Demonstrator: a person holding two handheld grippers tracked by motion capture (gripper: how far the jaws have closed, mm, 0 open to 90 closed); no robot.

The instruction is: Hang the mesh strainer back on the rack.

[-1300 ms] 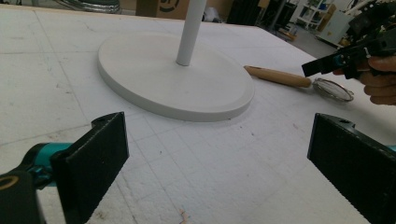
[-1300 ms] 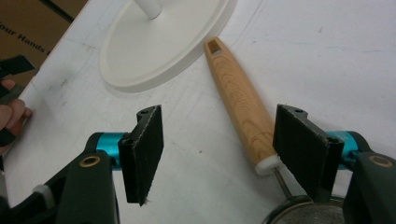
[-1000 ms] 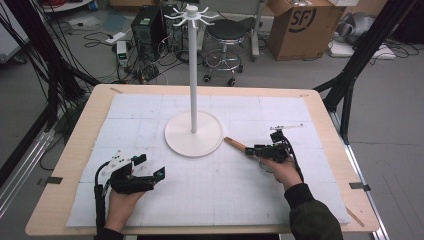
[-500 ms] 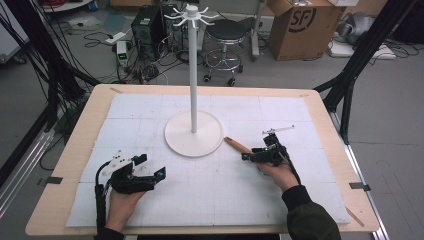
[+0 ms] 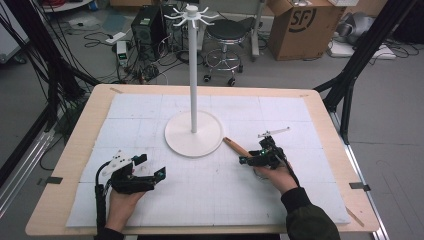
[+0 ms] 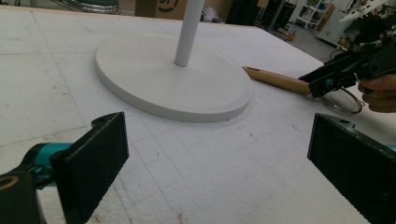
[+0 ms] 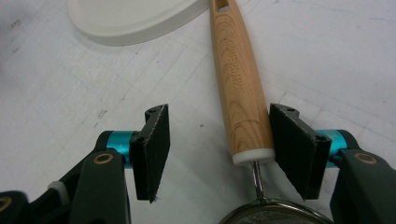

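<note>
Broadly, one desk under a white mat, bearing one white stand with a round base and tall pole. Just right of that base, one strainer with a wooden handle, lying flat on the mat, handle end nearly touching the base.

Two grippers in all. Left gripper resting near the front left, jaws spread wide, nothing between them, well apart from the stand. Right gripper set over the handle, jaws partly apart and just now closing; one pad against the wood, the other still clear of it, so not yet clamped.

From the right gripper view: handle with wood grain, white collar, wire stem and mesh rim. From the left gripper view: right gripper at the handle's far end.
</note>
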